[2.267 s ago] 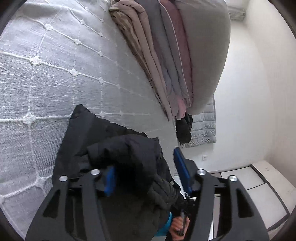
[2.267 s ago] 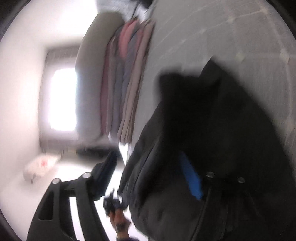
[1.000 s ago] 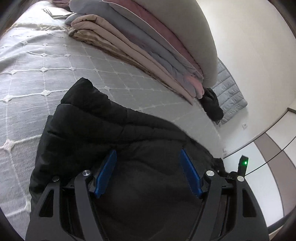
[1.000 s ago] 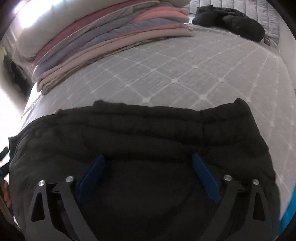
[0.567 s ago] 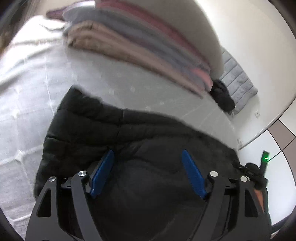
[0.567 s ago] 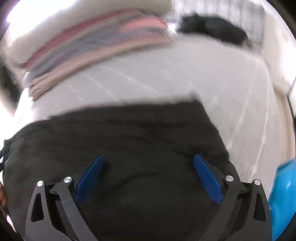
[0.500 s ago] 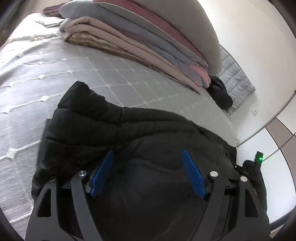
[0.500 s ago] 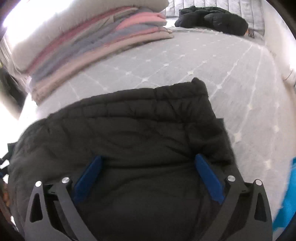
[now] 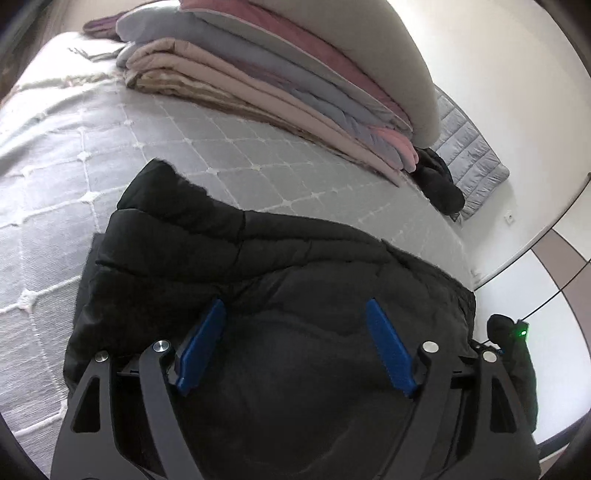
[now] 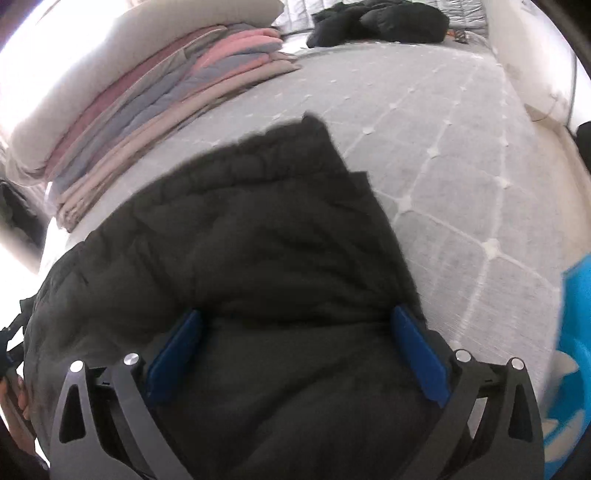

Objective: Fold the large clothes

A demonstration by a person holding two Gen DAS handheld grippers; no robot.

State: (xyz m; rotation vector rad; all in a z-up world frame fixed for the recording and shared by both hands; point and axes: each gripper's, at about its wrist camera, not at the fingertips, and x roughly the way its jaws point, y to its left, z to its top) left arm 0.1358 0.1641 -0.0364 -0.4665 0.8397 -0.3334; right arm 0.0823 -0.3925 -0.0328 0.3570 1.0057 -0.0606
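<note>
Jacket: my black puffer jacket (image 9: 280, 258) lies bunched on the grey bedspread (image 9: 55, 155).
Left gripper (image 9: 295, 343): jaws just widened, holding nothing.
Right gripper (image 10: 295, 350): wide apart, empty.

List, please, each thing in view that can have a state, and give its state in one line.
black padded jacket: lying folded on the bed, under both grippers.
left gripper: jaws wide apart after just opening, pads not pressing on the jacket.
right gripper: jaws wide apart over the jacket, gripping nothing.
stack of blankets: folded and piled at the far side of the bed.
second dark garment: crumpled, not folded, at the far end.
bed cover: spread flat.
</note>
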